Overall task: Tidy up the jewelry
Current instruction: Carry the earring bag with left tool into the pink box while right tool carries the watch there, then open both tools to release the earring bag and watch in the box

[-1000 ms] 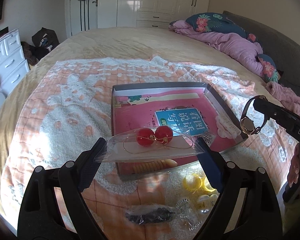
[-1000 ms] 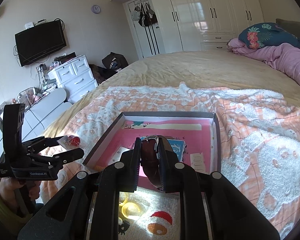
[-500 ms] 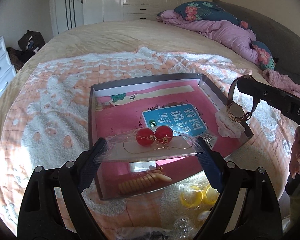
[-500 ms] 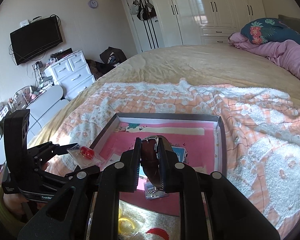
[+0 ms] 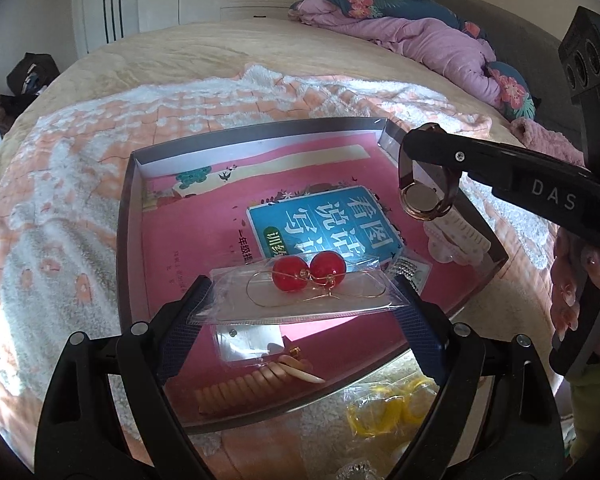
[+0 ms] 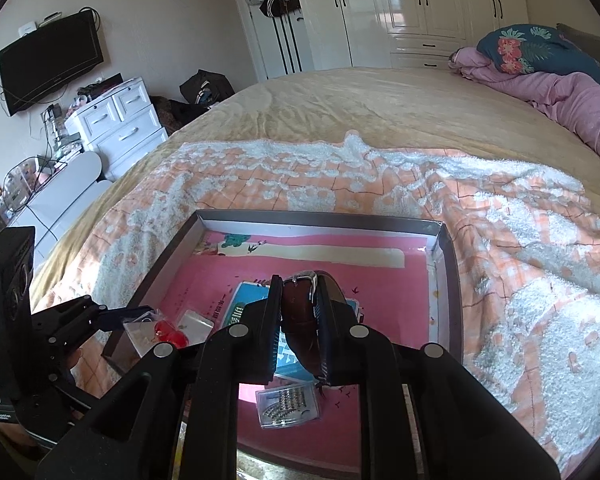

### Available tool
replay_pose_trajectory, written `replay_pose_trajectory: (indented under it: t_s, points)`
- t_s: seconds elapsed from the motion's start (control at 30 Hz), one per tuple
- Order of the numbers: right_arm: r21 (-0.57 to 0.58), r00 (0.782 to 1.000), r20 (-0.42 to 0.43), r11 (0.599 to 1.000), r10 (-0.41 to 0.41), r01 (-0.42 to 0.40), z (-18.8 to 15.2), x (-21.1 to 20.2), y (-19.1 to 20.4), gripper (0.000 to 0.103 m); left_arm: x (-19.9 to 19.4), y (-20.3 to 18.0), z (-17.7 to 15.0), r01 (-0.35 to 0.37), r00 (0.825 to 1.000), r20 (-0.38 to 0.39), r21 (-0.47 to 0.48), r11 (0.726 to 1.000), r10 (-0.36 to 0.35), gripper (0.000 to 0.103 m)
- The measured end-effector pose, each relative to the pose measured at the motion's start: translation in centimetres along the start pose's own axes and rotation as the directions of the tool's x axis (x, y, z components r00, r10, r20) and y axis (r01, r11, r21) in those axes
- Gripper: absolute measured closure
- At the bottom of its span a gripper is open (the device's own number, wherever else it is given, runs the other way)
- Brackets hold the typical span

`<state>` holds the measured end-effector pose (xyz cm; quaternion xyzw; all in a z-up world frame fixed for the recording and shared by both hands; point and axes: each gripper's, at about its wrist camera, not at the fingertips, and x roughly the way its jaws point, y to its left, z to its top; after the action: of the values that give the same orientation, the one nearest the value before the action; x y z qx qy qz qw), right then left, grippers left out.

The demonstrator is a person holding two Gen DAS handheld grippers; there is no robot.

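Tongs [image 6: 299, 320] hide watch [image 6: 300, 316] face, apparently.

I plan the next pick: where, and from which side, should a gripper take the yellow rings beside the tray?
Probably from above, jaws closing across the rim of one of the yellow rings, or on their clear wrap. They lie flat and low on the soft blanket, close to the tray wall, so a sideways approach looks blocked.

Black tool [image 5: 300, 300] with silver screws, seemingly blue-padded fingers [image 5: 414, 320].
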<state>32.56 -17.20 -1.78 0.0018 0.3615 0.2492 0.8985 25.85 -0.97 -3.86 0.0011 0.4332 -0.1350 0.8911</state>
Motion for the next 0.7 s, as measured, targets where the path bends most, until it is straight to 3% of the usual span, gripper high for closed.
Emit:
replay_pose_trajectory:
  t_s: [0.43,0.7]
  points:
    - [0.01,0.997,-0.061,0.999,-0.043,0.043,-1.2,2.1,-0.6,0.088,1.0,0.0,-0.4,0.001,1.0,-0.026,0.007,1.0,-0.001,0.021]
    - [0.022,0.997,-0.047,0.998,-0.055,0.056,-1.4,1.3,-0.6,0.084,1.3,0.1,-0.7,-0.011,1.0,-0.029,0.003,1.0,0.011,0.021]
